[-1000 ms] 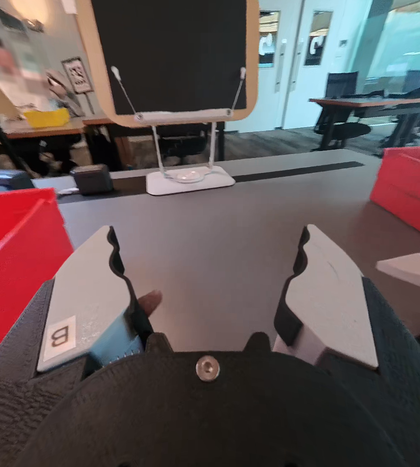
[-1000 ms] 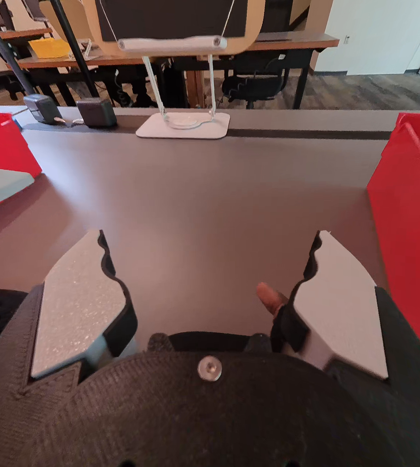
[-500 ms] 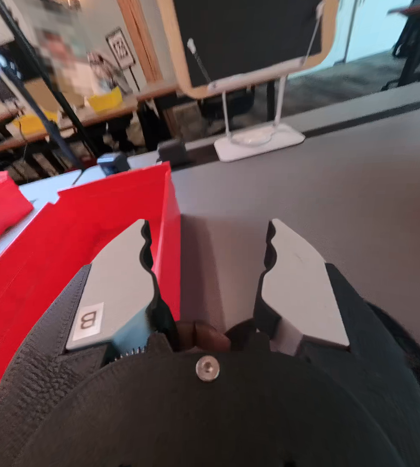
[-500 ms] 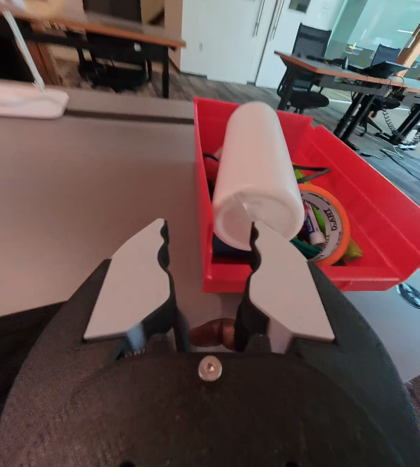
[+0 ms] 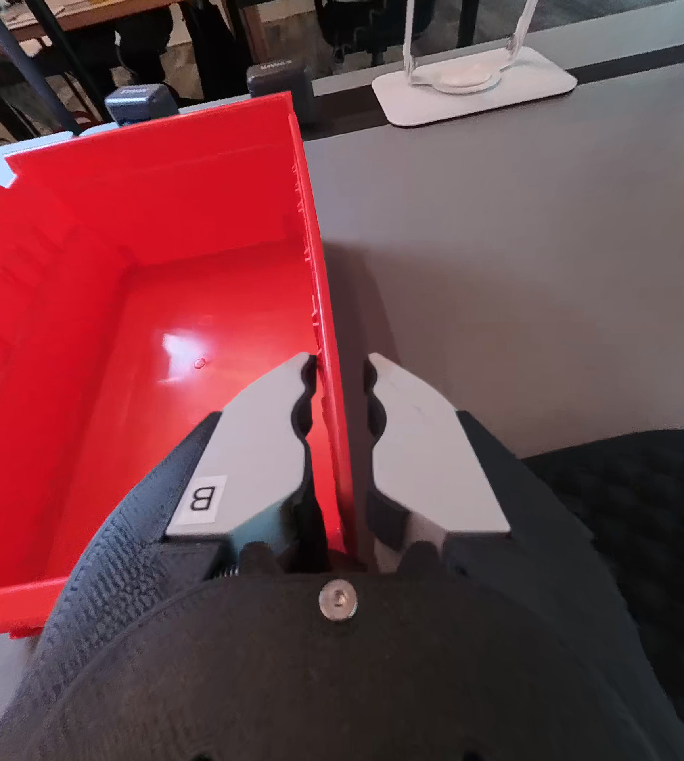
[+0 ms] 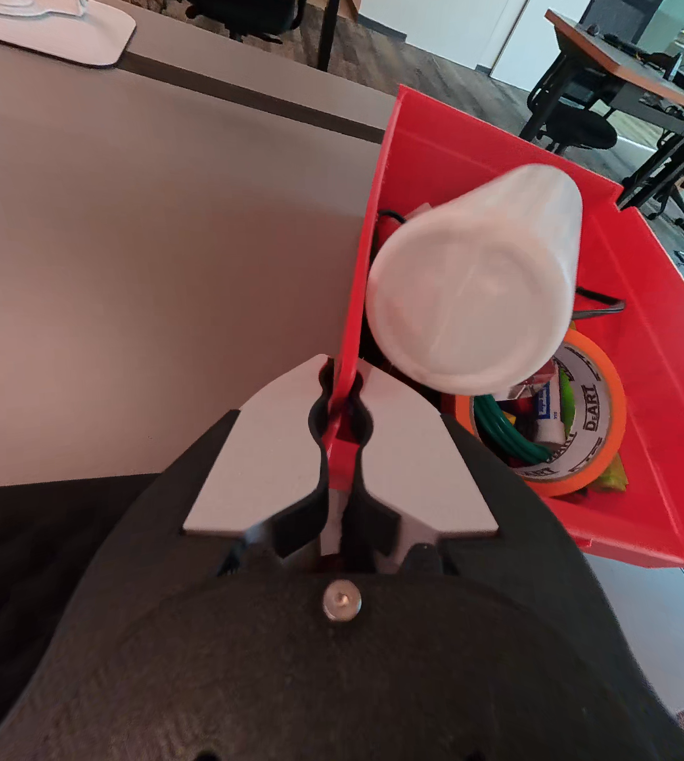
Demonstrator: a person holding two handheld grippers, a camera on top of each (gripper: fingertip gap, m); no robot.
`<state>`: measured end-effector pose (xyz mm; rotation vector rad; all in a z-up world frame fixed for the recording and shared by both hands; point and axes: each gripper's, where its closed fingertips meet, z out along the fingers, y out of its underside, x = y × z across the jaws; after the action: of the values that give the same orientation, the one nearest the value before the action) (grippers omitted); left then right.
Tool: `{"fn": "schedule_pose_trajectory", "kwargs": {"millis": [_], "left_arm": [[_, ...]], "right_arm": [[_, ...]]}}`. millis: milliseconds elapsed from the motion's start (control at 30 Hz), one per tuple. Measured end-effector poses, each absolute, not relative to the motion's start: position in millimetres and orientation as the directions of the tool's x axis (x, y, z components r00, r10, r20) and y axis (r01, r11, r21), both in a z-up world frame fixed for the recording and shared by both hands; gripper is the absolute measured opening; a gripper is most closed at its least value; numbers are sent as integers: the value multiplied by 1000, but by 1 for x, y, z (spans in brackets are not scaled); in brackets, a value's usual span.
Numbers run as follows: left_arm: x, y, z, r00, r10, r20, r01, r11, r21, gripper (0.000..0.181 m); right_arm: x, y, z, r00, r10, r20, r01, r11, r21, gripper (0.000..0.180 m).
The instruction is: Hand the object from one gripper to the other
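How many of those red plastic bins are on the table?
2. An empty red bin sits under the left hand-held gripper; a full red bin has its wall pinched by the right hand-held gripper.

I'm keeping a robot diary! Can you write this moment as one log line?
left gripper: straddling empty red bin's wall, slightly open | right gripper: shut on full red bin's wall | white tube: in bin, untouched

A bin (image 5: 134, 313) sits at the table's (image 5: 538, 267) left side, another bin (image 6: 661, 370) at its right, holding a cylinder (image 6: 472, 280) atop a tape roll (image 6: 595, 420).
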<state>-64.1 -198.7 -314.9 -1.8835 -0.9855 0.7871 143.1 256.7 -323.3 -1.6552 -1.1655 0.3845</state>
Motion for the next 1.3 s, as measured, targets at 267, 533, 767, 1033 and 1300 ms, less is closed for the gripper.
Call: {"fn": "schedule_pose_trajectory", "kwargs": {"millis": [267,533,767,1033,1300], "left_arm": [[-74,-187,-314,434,885,-167,307,-320,-896,14],[-87,-173,-314,442,882,-164,310,-321,-895,12],[-98,-154,-314,452,878,-159,309,-322,-895,13],[-104,-132,-314,476,868,-139,307,-312,-899,14],[-113,-122,-315,452,878,-160,303,-320,-898,11]], "right_arm": [[120,248,-323,422,838,345,544,71,-836,10],[96,237,-324,374,852,366,554,111,-825,12],[74,216,-324,325,876,356,545,134,-828,13],[47,178,-323,254,909,330,530,154,-834,13],[18,122,-323,185,935,303,524,167,-835,14]]}}
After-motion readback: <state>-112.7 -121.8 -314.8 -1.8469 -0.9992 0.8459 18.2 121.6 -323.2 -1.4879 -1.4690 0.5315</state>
